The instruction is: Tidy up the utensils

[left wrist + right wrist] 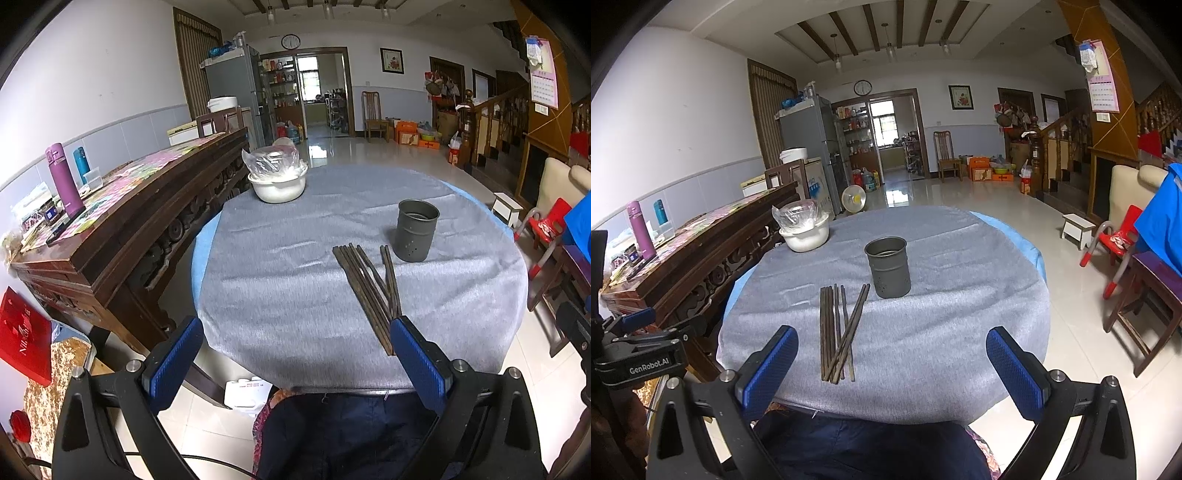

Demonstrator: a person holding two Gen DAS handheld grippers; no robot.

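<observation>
Chopsticks (pixel 837 332) lie in a loose bundle on the grey cloth of the round table (pixel 942 350), close to its near edge, most of them side by side and a pair crossing the rest at a slant. Just beyond their far tips stands the grey metal holder (pixel 887 266), upright, with nothing showing above its rim. A white bowl (pixel 805 238) covered with a clear plastic bag sits at the far left edge, well apart from both.

Both tongs hover off the near edge above the person's lap. The left gripper (pixel 295 354) is spread wide with nothing between its blue pads; the right gripper (pixel 892 363) is likewise released and empty.

These sticks look like dark wood: light, stiff, thin, and likely to roll or slide on one another. Lying flat on soft cloth, they offer little height to pinch. I would judge the best hold is across the middle of the bundle, where the sticks lie parallel, or at the near ends by the table edge, taking few at a time so none twist loose.
</observation>
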